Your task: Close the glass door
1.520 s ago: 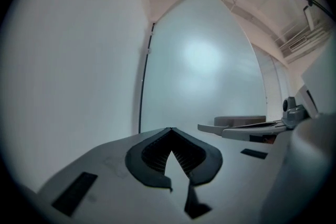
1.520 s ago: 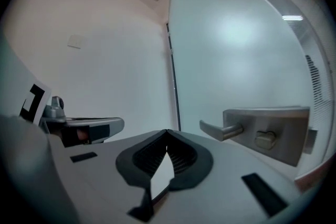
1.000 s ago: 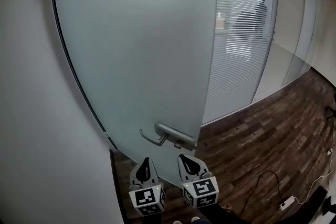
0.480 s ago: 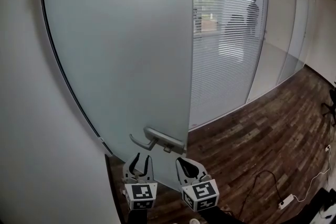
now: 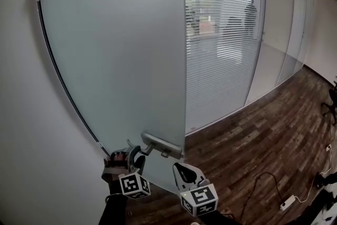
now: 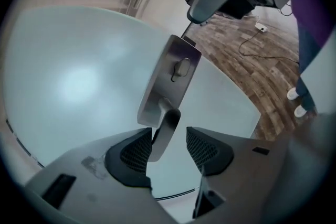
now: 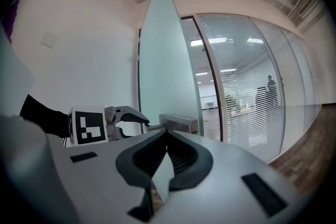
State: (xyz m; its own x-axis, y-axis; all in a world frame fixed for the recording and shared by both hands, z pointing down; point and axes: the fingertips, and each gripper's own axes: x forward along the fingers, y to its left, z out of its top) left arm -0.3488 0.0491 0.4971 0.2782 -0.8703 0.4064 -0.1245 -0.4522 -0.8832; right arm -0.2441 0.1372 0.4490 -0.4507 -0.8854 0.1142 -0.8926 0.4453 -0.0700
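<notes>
Office corridor with wood floor [image 5: 263, 129]. The glass door [image 5: 121, 50] stands ajar. The left hand-held gripper [image 6: 169, 134], jaws just opened, straddles its handle [image 6: 169, 81] unpinched, so a pull may slip off. The right hand-held gripper [image 5: 182, 171] is pressed together, empty.

I count one glass door [image 5: 116, 50] with one handle [image 5: 160, 144] on it. I have two claws: my left claw [image 5: 130, 157] and my right claw [image 5: 179, 168]. There is one power strip [image 5: 288, 202] and one person [image 5: 250, 10] far off.
</notes>
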